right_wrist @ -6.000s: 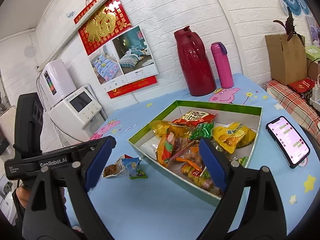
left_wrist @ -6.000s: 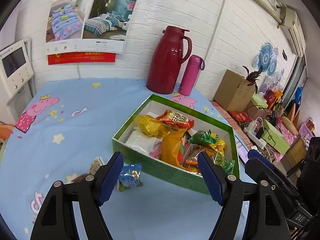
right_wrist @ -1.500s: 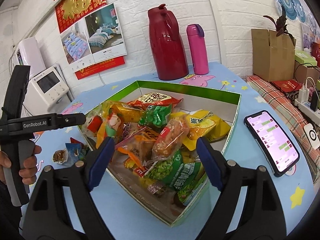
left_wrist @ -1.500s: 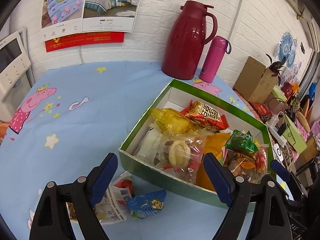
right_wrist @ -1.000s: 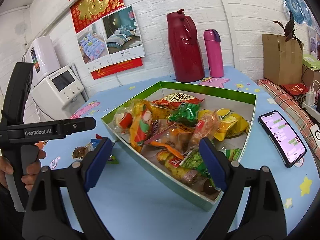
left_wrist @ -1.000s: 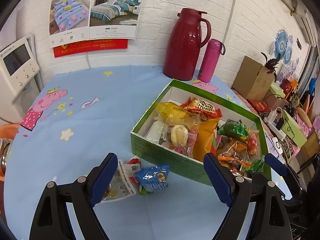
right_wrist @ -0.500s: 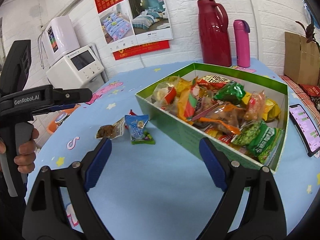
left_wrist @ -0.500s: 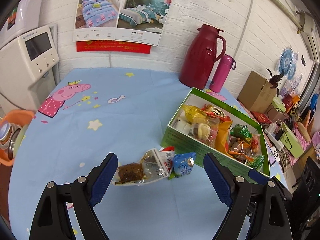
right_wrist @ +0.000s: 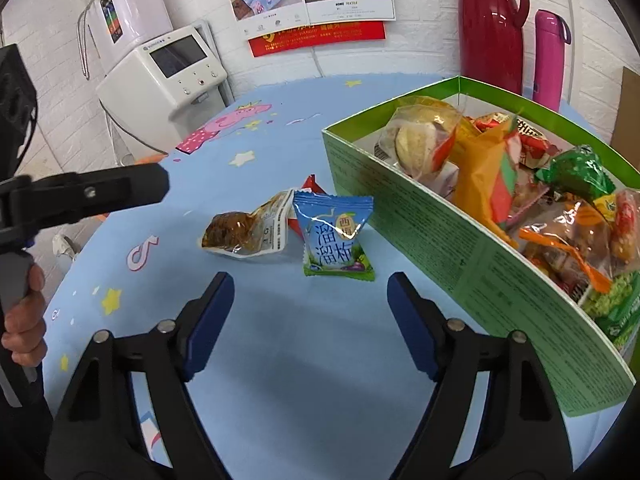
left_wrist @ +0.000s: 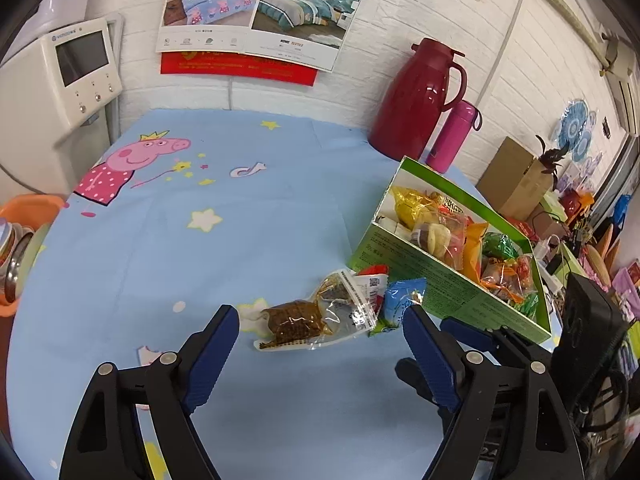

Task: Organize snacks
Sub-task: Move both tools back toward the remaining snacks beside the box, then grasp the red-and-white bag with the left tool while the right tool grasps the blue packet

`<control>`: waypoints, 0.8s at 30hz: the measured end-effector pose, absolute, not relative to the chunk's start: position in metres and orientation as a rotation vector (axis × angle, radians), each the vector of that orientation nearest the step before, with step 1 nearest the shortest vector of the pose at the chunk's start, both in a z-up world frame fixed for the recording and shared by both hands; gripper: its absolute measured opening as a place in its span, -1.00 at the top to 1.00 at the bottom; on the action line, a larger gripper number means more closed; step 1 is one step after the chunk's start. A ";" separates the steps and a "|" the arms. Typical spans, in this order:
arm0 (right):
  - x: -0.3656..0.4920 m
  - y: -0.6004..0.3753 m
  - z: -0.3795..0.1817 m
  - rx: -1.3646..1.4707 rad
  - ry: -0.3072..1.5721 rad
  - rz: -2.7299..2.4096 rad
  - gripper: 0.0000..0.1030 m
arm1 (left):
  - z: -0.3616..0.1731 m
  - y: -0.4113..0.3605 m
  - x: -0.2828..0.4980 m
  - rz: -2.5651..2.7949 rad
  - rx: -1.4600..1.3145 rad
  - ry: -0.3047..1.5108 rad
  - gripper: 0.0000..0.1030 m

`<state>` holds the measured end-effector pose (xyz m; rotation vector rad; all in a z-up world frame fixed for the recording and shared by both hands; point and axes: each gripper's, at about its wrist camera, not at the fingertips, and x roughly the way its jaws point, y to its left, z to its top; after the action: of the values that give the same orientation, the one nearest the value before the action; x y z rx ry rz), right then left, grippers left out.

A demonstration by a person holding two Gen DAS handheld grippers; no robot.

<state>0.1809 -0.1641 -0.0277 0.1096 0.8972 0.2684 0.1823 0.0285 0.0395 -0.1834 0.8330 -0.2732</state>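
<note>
A: Left tongs (left_wrist: 320, 340)?
B: Spread wide, gripping nothing. Hovering over the blue cartoon tabletop (left_wrist: 240, 216), aimed at the loose snacks just beyond the blue pads.

A: Right tongs (right_wrist: 310, 302)?
B: Also spread wide, nothing between the pads. Low over the tabletop, pointed at the blue plum-candy packet (right_wrist: 335, 238). Seen in the left view too, lower right, beside the box.

A: Loose snacks?
B: Three outside the box. Clear pouch with a brown meat piece (right_wrist: 244, 232) lying flat, left of the blue packet and touching it. Red-and-white wrapper (right_wrist: 310, 186) tucked behind both, mostly hidden (type unclear). All just beside the near-left wall of the green cardboard box (right_wrist: 440, 224), gap or contact hard to tell.

A: Box contents?
B: Heaped full. Clear bag with a round pastry (right_wrist: 416, 140) at the left corner, orange packet (right_wrist: 486, 172) next to it, green packet (right_wrist: 580, 172) further right, more clear and orange wrappers below, green pea bag at the far right end.

A: Background?
B: Dark red thermos jug (left_wrist: 416, 96) and pink bottle (left_wrist: 452, 140) standing upright behind the box against the white brick wall. White water dispenser (right_wrist: 168, 80) off the left edge of the tabletop. Hand (right_wrist: 24, 320) on the left tool's grip at the frame edge.
</note>
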 end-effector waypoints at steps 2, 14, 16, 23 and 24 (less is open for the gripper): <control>0.192 -0.160 -0.033 0.090 0.909 0.247 -0.46 | 0.040 0.033 0.183 -0.270 -0.173 0.827 -0.67; 0.178 -0.182 -0.033 0.110 0.908 0.228 0.40 | 0.029 0.018 0.210 -0.308 -0.088 0.866 -0.67; 0.170 -0.188 -0.030 0.114 0.887 0.219 0.40 | 0.025 0.008 0.217 -0.318 -0.068 0.879 -0.67; 0.159 -0.211 -0.030 0.195 0.876 0.200 0.40 | 0.012 -0.031 0.246 -0.378 -0.029 0.932 -0.66; 0.159 -0.212 -0.030 0.199 0.873 0.203 0.40 | 0.010 -0.036 0.251 -0.387 -0.025 0.942 -0.57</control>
<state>0.1593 -0.2118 -0.0295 0.1989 0.8729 0.2032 0.2507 -0.0365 0.0096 -0.0250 0.9423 -0.3868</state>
